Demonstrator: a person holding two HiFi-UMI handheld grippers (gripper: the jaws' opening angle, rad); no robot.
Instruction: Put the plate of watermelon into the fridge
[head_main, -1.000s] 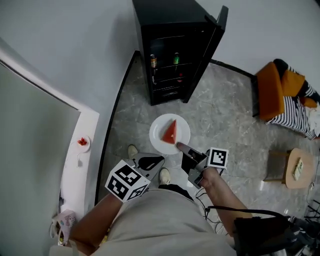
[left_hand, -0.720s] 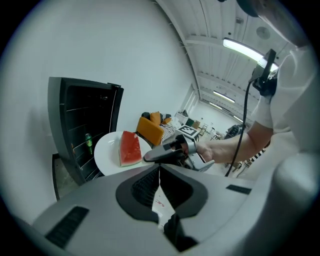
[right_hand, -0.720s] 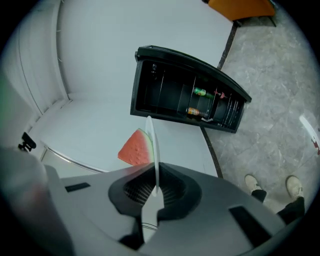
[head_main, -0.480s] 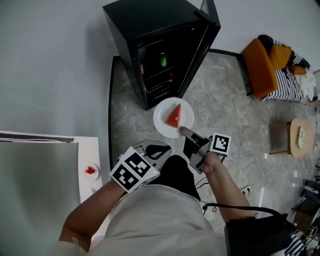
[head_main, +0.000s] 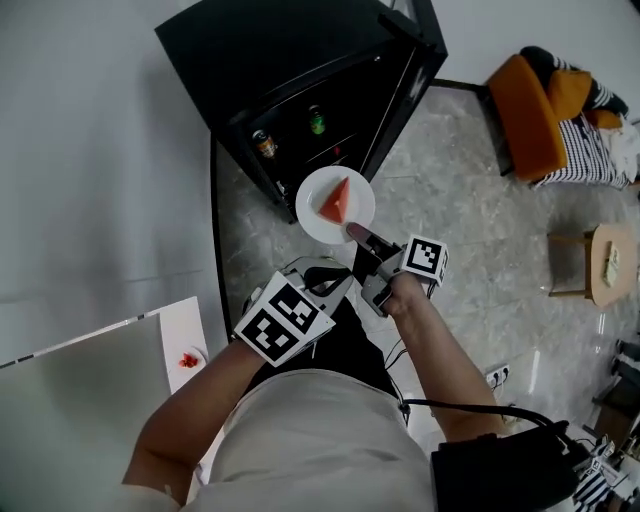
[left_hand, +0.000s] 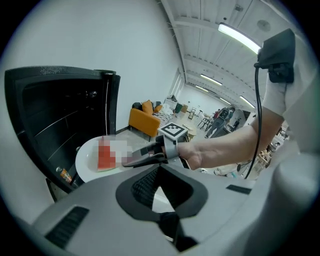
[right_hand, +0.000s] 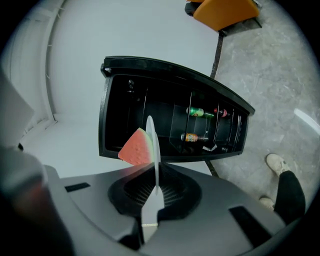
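The right tongs (head_main: 352, 232) are closed on the near rim of the white plate (head_main: 318, 218) and hold it in the air just in front of the open fridge (head_main: 270, 50), above the grey stone floor (head_main: 460, 200). In the right gripper view the plate (right_hand: 151, 145) shows edge-on as a thin white blade running up from between the ribbed pads of the tongs (right_hand: 154, 192), pinched from both sides, with the dark fridge (right_hand: 150, 67) straight ahead of it. One wedge of watermelon (head_main: 336, 200) lies on the plate, red with a pale rind, its point toward the fridge; in the right gripper view the wedge (right_hand: 136, 147) sits to the left of the plate's edge. The plate is on no shelf; in the head view it overlaps the lower front edge of the fridge. The fridge door (head_main: 418, 75) is swung wide to the right. Inside, on wire shelves, lie a green bottle (head_main: 316, 120) and an orange can (head_main: 264, 144). The left tongs (head_main: 330, 278) hang lower and nearer the body, beside the right ones and clear of the plate; their jaws are closed with nothing between them, as the left gripper view shows (left_hand: 160, 192). That view also catches the right tongs (left_hand: 131, 161) reaching across to the plate (left_hand: 87, 155). An orange chair (head_main: 525, 115) stands to the right, well apart from the fridge. At lower left a white bench (head_main: 185, 325) carries a small dish with something red (head_main: 188, 360).
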